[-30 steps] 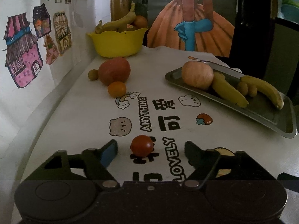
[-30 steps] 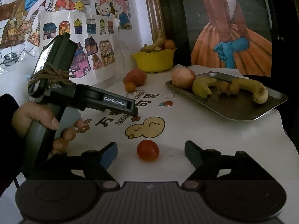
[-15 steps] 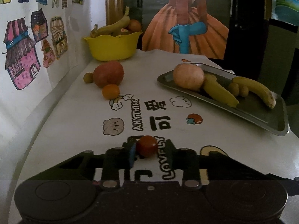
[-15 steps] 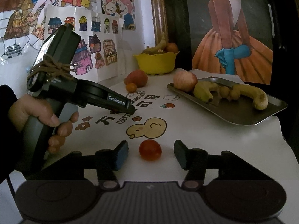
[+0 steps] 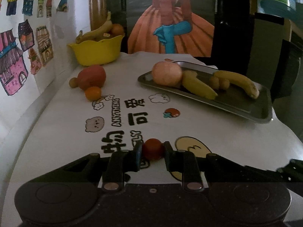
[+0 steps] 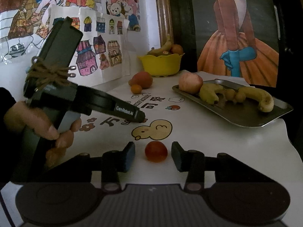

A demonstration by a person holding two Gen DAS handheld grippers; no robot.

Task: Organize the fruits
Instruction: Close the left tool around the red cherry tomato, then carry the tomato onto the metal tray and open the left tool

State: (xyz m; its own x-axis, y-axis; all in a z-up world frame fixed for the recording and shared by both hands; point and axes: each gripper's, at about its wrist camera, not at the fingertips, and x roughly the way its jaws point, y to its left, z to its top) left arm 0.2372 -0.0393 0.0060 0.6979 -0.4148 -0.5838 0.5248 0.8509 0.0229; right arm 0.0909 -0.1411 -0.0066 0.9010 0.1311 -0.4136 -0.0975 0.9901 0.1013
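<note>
My left gripper is shut on a small red tomato and holds it just above the printed tablecloth. My right gripper is open, its pads a little apart from each side of a second red tomato that rests on the cloth. A metal tray at the right holds an apple, two bananas and two small brown fruits. A yellow bowl at the back left holds a banana and an orange.
A large red fruit, a small orange and a small brown fruit lie on the cloth in front of the bowl. A wall with drawings runs along the left. The table edge drops off at the right, past the tray.
My left gripper closed on the tomato and lifted it, shifting right. My right gripper's jaws narrowed around the second tomato, which has not moved.
</note>
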